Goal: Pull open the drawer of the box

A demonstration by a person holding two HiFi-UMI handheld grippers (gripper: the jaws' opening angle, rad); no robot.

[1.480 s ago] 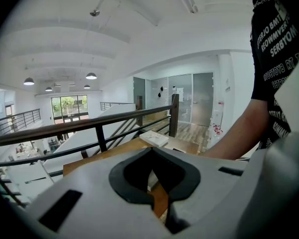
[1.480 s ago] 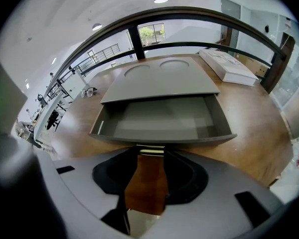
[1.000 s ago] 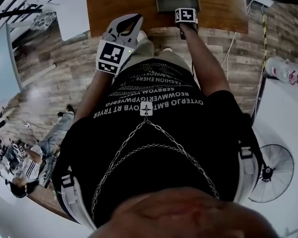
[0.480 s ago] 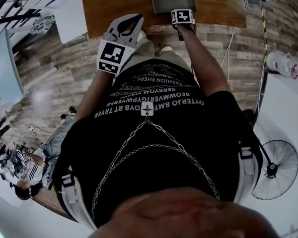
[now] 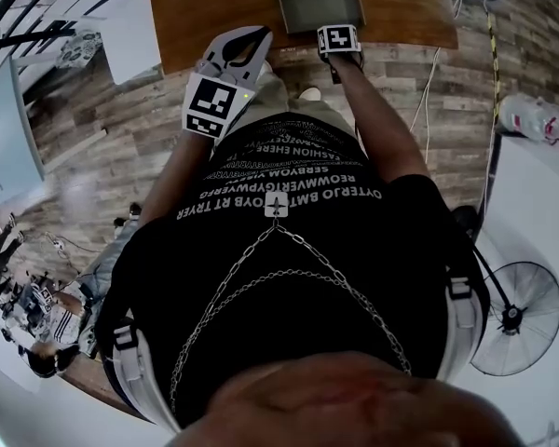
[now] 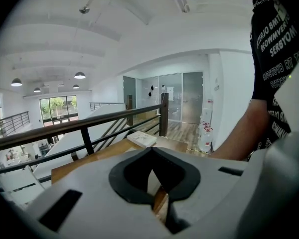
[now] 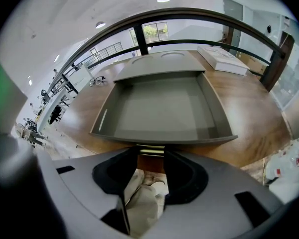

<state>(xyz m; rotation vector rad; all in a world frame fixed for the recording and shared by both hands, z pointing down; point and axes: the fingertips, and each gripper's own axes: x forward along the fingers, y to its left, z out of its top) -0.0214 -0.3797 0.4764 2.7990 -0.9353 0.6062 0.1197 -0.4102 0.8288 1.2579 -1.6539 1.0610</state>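
Tabletop [image 5: 214, 12] of brown wood ran across the top of the head view, and there it was, the grey box [image 7: 159, 64], sitting at top centre against the upper edge of the frame. Its drawer [image 7: 162, 108] stood well out of the box, slid toward the person, its shallow grey tray filling the middle of the right gripper view and its front lip hanging over the near table edge.

Below that, the person's black printed T-shirt [image 5: 289, 250] with its chain took up the centre of the head view, both forearms reaching up the frame toward the table.

Over to the right gripper [image 7: 152, 154], upper centre of the head view and right at the drawer's front: its jaws stood wide, and the drawer's small pale handle [image 7: 152, 150] filled the gap between them, the pads set against its two ends. A grip on the handle, then.

The left gripper [image 6: 150, 149] hung back, upper left of centre in the head view, over the person's thigh and short of the table edge. Its jaws met at the tips with nothing in them.

A flat white box [image 7: 222, 59] lay on the table in the upper right of the right gripper view, well apart from the drawer.
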